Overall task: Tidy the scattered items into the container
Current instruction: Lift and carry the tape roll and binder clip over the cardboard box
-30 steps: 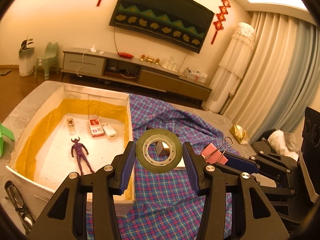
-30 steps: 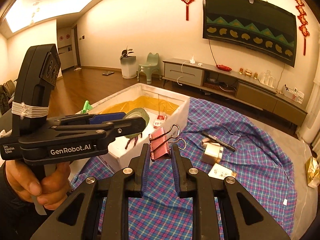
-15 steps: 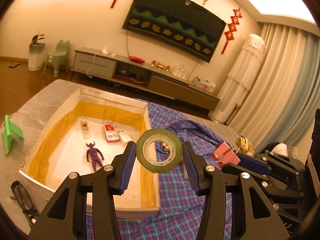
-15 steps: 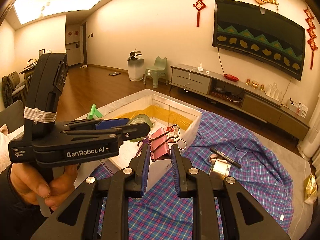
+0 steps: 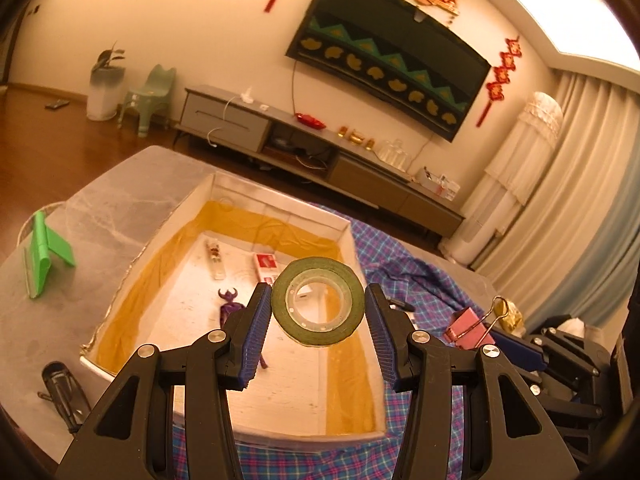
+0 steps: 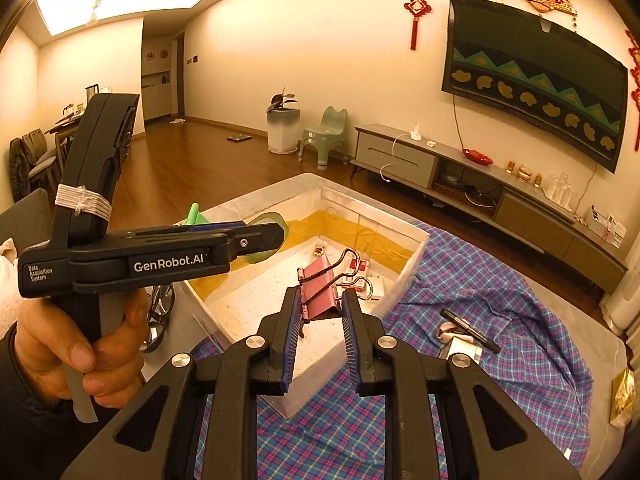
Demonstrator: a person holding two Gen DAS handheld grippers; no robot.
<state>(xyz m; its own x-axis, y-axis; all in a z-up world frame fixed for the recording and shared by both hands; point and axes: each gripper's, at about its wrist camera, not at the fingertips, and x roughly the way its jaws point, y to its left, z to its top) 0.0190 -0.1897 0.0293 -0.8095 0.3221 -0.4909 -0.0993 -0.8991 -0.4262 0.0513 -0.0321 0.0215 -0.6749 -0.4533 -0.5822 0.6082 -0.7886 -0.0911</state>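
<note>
My left gripper [image 5: 318, 308] is shut on a green tape roll [image 5: 318, 301], held upright over the near right part of the white box [image 5: 280, 206] with the yellow lining. My right gripper [image 6: 320, 312] is shut on a pink binder clip [image 6: 320, 290] above the box's near corner [image 6: 312, 376]. In the left wrist view the clip [image 5: 466, 326] shows at the right, beyond the box wall. Inside the box lie a purple figure [image 5: 229, 306], a red and white pack [image 5: 266, 265] and a small clear bottle [image 5: 216, 258]. A hand [image 6: 68, 344] holds the left gripper's handle.
A plaid cloth [image 6: 500, 292] covers the table to the right, with a black pen [image 6: 470, 328] and a small box [image 6: 460, 350] on it. A green stand [image 5: 44, 252] and glasses [image 5: 64, 392] lie left of the white box. A gold wrapper [image 6: 622, 400] sits at the far right.
Both grippers have moved left with their loads, from above the plaid cloth to above the white box. The tape roll and the clip stay gripped.
</note>
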